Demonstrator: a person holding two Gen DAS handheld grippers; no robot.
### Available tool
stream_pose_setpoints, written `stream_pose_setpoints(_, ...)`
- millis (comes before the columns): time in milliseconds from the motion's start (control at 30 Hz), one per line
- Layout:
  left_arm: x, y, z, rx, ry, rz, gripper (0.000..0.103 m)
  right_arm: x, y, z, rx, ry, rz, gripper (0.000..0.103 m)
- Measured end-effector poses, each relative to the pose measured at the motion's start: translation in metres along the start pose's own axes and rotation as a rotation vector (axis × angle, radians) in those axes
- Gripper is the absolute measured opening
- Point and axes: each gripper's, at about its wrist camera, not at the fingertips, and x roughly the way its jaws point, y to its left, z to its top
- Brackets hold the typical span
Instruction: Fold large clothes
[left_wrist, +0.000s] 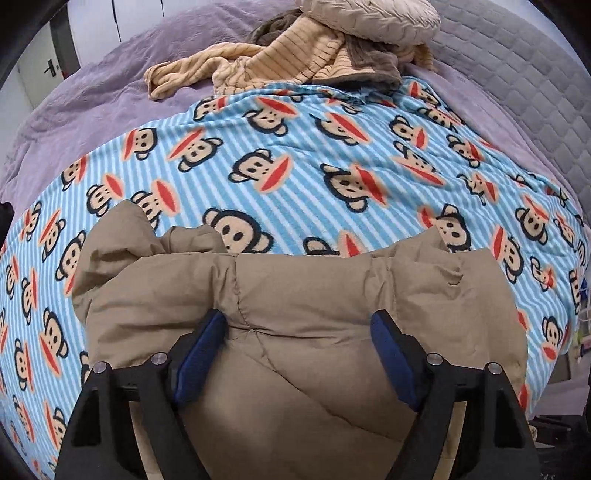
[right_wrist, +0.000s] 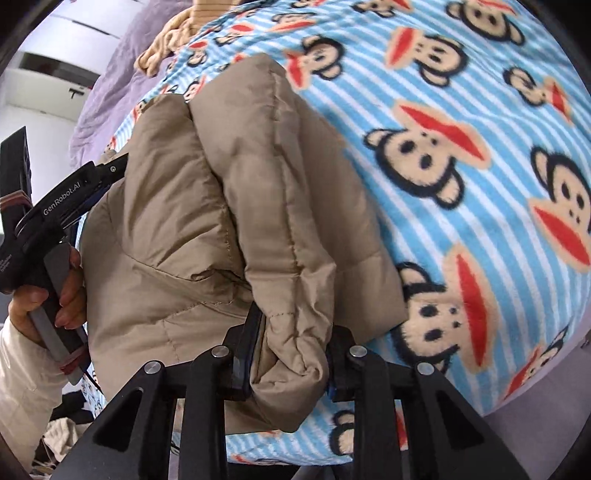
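A tan quilted puffer jacket (left_wrist: 295, 314) lies bunched at the near edge of a bed, on a blue-striped fleece blanket w/ monkey faces (left_wrist: 295, 155), as a person works it w/ two handheld grippers. The left gripper (left_wrist: 299, 332) sits w/ its blue-padded fingers (left_wrist: 201, 350) spread wide, padded fabric bulging between them; whether they pinch it or just straddle it can't be told. The right gripper (right_wrist: 291, 354) is clamped on a thick rolled edge of the jacket, prob. a hem or cuff, fabric squeezed tight between the pads. In the right-wrist view a hand (right_wrist: 48, 295) in a pale sleeve holds the other gripper's handle just beside the jacket. The jacket looks light but bulky, soft & springy; the smooth shell is likely slippery, so folds may puff back open. Best holds, by the look of it: stitched seams & doubled edges, not mid-panel filling. A heap of knitwear (left_wrist: 295, 55) sits well apart at the far side of the bed.
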Motion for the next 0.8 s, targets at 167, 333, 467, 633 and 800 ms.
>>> stream_pose_setpoints(167, 0.008, -0.005, 0.000, 0.011, 0.017, 0.016, 0.082, -0.006, -0.017, 0.007, 0.055, 0.039, 0.041, 0.032)
stream_pose_setpoints(333, 0.011, -0.002, -0.002, 0.008, 0.021, 0.017, 0.083, -0.053, -0.016, 0.014, 0.010, -0.070, -0.063, 0.037)
stream_pose_setpoints(467, 0.012, -0.002, -0.002, 0.012, 0.019, 0.024, 0.083, -0.079, -0.006, 0.027, -0.056, -0.152, -0.031, 0.037)
stream_pose_setpoints(633, 0.011, -0.001, -0.003, 0.012, 0.022, 0.025, 0.083, -0.040, 0.027, 0.037, -0.163, -0.042, -0.011, 0.037)
stream_pose_setpoints(800, -0.004, 0.006, -0.004, -0.016, 0.027, 0.027, 0.084, 0.006, 0.035, 0.027, -0.225, 0.061, -0.150, 0.037)
